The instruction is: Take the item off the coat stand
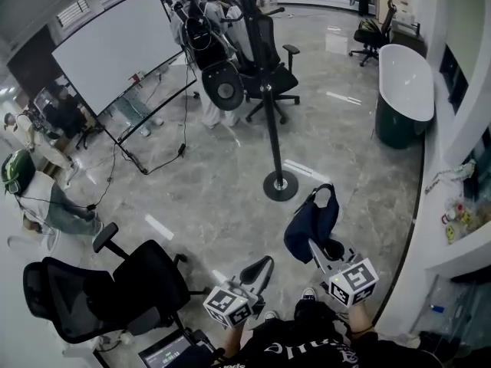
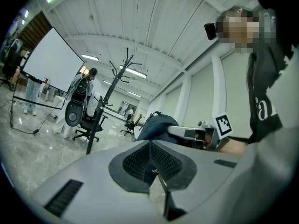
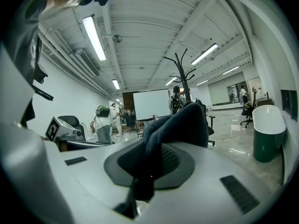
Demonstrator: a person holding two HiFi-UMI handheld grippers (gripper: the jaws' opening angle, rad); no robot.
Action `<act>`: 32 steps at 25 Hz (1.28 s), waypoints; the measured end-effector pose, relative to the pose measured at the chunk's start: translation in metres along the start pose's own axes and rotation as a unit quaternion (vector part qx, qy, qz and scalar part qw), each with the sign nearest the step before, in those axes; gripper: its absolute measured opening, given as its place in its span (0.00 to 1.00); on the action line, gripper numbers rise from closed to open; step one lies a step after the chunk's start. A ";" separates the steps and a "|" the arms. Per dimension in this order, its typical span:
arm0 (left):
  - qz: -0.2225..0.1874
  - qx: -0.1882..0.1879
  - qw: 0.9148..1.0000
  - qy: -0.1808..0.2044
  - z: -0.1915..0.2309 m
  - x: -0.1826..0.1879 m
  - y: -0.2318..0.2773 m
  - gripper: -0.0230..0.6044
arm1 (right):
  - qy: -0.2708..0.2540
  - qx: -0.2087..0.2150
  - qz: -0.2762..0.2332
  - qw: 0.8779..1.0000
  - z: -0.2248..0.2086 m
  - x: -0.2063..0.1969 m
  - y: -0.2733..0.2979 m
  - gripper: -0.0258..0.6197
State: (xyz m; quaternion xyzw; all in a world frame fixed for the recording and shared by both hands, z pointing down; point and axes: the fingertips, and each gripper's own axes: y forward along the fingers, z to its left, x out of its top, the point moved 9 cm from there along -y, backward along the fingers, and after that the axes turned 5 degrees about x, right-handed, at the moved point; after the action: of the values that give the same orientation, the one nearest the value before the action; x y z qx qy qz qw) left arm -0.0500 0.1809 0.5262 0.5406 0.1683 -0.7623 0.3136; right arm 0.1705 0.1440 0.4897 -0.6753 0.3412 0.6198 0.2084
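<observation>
Right gripper (image 3: 148,164) is clamped on the navy bag (image 3: 180,125), jaws nearly together, with a fold of the dark fabric pinched between the pads. The bag is carried low in front of the body, at the jaw tips, and its handle loop is seen on top in the head view. Left gripper (image 2: 150,158) is closed on nothing, jaws met, and is held just beside the bag. It is likely kept free because one grip is enough for a soft, light item. The bag is well apart from the coat stand (image 1: 272,113). Nothing is seen on the stand's hooks, so removal is judged done. An office chair (image 1: 265,75) is seen behind the stand
</observation>
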 end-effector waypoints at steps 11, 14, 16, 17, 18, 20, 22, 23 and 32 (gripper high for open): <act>0.016 -0.011 1.000 -0.006 0.018 -0.018 -0.094 0.04 | 0.027 -0.003 0.011 1.000 0.109 -0.039 0.001 0.12; 0.022 -0.020 1.000 -0.010 0.016 -0.024 -0.108 0.04 | 0.028 -0.011 0.018 0.999 0.127 -0.046 -0.006 0.12; 0.023 -0.028 0.999 -0.010 0.014 -0.026 -0.111 0.04 | 0.029 -0.020 0.021 0.999 0.136 -0.050 -0.012 0.12; 0.023 -0.034 0.999 -0.009 0.013 -0.026 -0.112 0.04 | 0.028 -0.024 0.023 0.999 0.140 -0.051 -0.014 0.12; 0.021 -0.040 0.999 -0.008 0.012 -0.025 -0.111 0.04 | 0.027 -0.028 0.025 0.999 0.142 -0.052 -0.017 0.12; 0.018 -0.051 0.999 -0.005 0.007 -0.024 -0.110 0.04 | 0.025 -0.036 0.027 0.999 0.147 -0.054 -0.023 0.12; 0.015 -0.062 0.998 -0.001 0.003 -0.023 -0.110 0.04 | 0.022 -0.044 0.026 0.998 0.151 -0.056 -0.029 0.12; 0.014 -0.067 0.998 0.001 0.002 -0.024 -0.109 0.04 | 0.021 -0.048 0.025 0.998 0.153 -0.057 -0.031 0.12; 0.025 -0.100 0.995 0.015 -0.014 -0.035 -0.103 0.04 | 0.020 -0.067 0.023 0.997 0.158 -0.067 -0.052 0.12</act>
State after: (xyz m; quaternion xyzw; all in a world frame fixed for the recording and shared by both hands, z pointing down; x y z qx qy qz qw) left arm -0.1000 0.2766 0.5453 0.5219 0.2348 -0.7255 0.3823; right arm 0.0980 0.3043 0.5254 -0.6916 0.3184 0.6327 0.1411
